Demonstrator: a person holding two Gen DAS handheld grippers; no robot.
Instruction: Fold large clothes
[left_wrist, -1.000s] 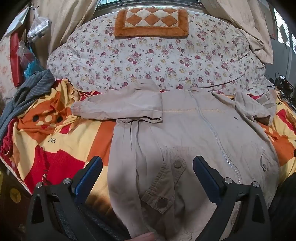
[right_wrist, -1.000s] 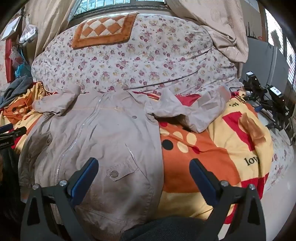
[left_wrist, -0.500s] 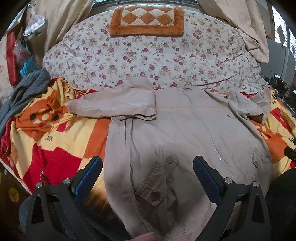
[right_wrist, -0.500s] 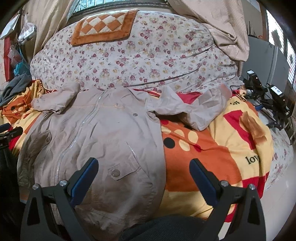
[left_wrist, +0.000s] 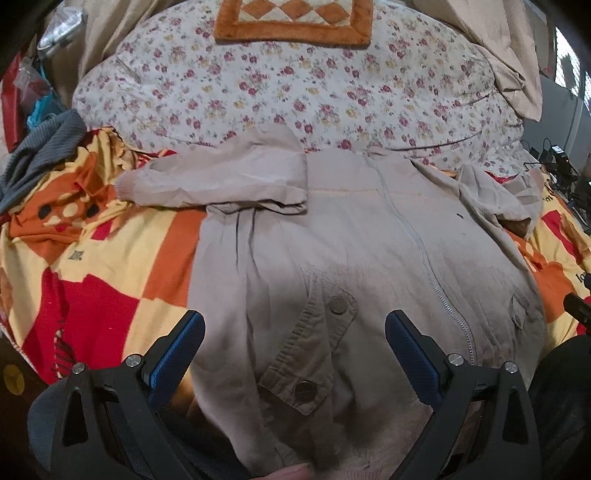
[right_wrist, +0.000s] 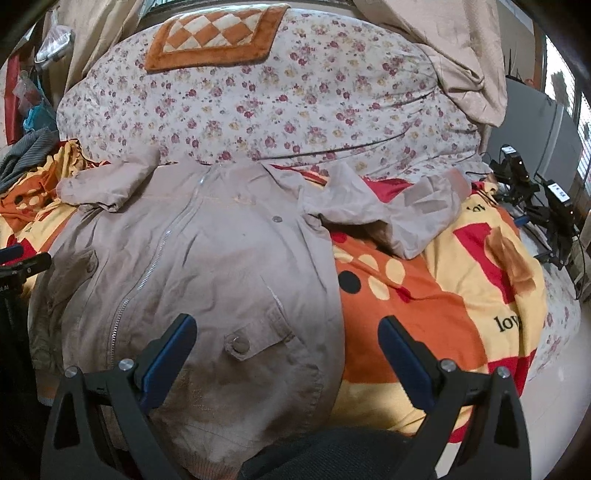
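Left wrist view: left gripper (left_wrist: 294, 330), 2 blue-padded fingers (left_wrist: 176, 345) spread wide, nothing between them. It hovers over the near hem of a beige zip-front cotton jacket (left_wrist: 354, 258), which lies flat, front up, on a red, orange and yellow patchwork blanket (left_wrist: 103, 280). Jacket's left-side sleeve (left_wrist: 218, 182) is folded across at chest level, cuff pointing left. A buttoned pocket flap (left_wrist: 314, 343) with 2 metal snaps sits between the fingers. Far side: a white quilt with small red flowers (left_wrist: 295, 85), an orange-and-cream checked mat (left_wrist: 295, 18) on top of it. A grey ribbed garment (left_wrist: 40, 147) lies at far left.

Right wrist view: right gripper (right_wrist: 288, 341), fingers (right_wrist: 168, 354) likewise spread wide, holding nothing, above the jacket's (right_wrist: 207, 266) near right part. The left finger is over jacket cloth, the right finger over blanket (right_wrist: 424, 302). The right-side sleeve (right_wrist: 391, 210) lies crumpled, extended to the right on the blanket. Black electronic devices with cables (right_wrist: 532, 199) sit at far right. The other gripper's tip (right_wrist: 22, 258) shows at the left edge.
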